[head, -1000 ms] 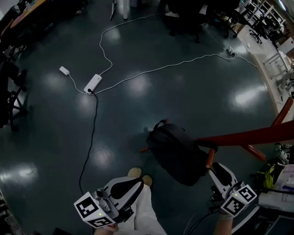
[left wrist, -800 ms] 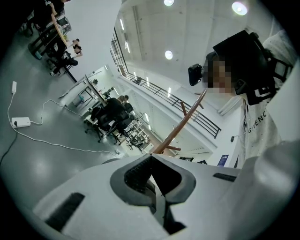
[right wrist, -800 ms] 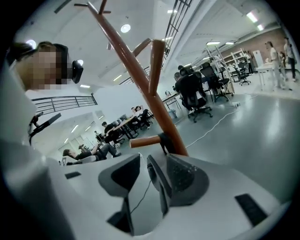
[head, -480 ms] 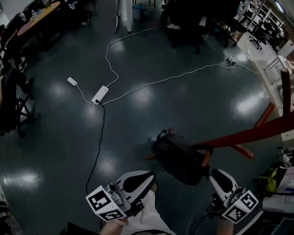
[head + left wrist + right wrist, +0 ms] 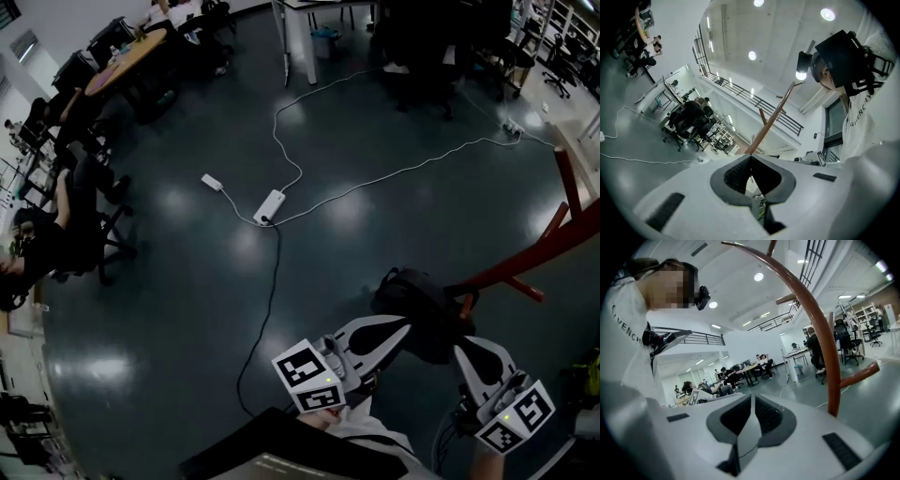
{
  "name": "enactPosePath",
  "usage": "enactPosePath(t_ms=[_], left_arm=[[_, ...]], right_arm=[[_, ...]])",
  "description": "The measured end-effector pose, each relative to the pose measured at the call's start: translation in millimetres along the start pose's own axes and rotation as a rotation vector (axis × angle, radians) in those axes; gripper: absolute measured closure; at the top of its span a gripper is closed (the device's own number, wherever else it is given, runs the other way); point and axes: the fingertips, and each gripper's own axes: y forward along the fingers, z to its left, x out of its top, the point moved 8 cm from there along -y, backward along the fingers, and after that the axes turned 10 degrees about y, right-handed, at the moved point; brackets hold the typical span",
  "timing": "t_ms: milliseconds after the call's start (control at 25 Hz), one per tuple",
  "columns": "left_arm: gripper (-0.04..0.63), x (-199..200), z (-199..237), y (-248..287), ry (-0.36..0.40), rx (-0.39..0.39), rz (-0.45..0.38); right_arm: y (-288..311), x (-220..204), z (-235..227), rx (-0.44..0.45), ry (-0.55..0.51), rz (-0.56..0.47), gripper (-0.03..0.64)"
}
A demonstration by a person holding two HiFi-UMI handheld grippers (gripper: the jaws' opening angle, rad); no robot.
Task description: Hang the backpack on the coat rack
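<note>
- Over the last second both grippers have risen off the backpack [image 5: 412, 300] and now sit above it in the head view. That view has also tilted up and takes in more of the room.
- The right gripper [image 5: 469, 345] is closing its jaws. Its own view shows the tips already meeting, with nothing between them.
- The left gripper [image 5: 401, 328] is clenched too, its pads together on empty air.
- The backpack keeps the same place against the coat rack [image 5: 544, 248] as a second ago. It is a dark bundle touching a short peg [image 5: 466, 305] low on the red-brown frame, and neither gripper holds it.
- Judged from this, the bag has been let go and appears to hang by its strap from that peg, so the task looks done or nearly so. The strap's seat on the peg is too dark to confirm.
- The floor [image 5: 187, 281] is dark, glossy and spotted with reflected ceiling lights.
- A white cable [image 5: 375, 183] runs across it to a power strip [image 5: 270, 206], and a black cable [image 5: 267, 300] trails from the strip toward the person.
- Desks and office chairs line the left side and the far end of the room, and a seated person [image 5: 37, 253] is at the left.
</note>
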Motion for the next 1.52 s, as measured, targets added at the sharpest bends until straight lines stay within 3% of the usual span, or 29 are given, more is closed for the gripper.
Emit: enactPosePath(t_ms=[160,520,1040,1520], left_arm=[[0.588,21.1,-12.8,6.3,0.002,-0.036,0.003],[0.588,44.3,-16.1,1.0,0.041,-0.036,-0.029],[0.588,39.9,-11.4,-13.3,0.051,0.0,-0.047],[0.588,31.0,-6.1,-11.5,0.03,0.014,-0.044]], right_arm=[[0.2,11.9,23.9,0.043,-0.029,-0.028,0.58],[2.8,21.1,56.5,0.106,-0.095,-0.043,0.58],[0.2,20.7,76.2,0.098,-0.175,-0.021,0.595],[-3.6,13.6,69.9,0.065,-0.171,0.007,0.597]])
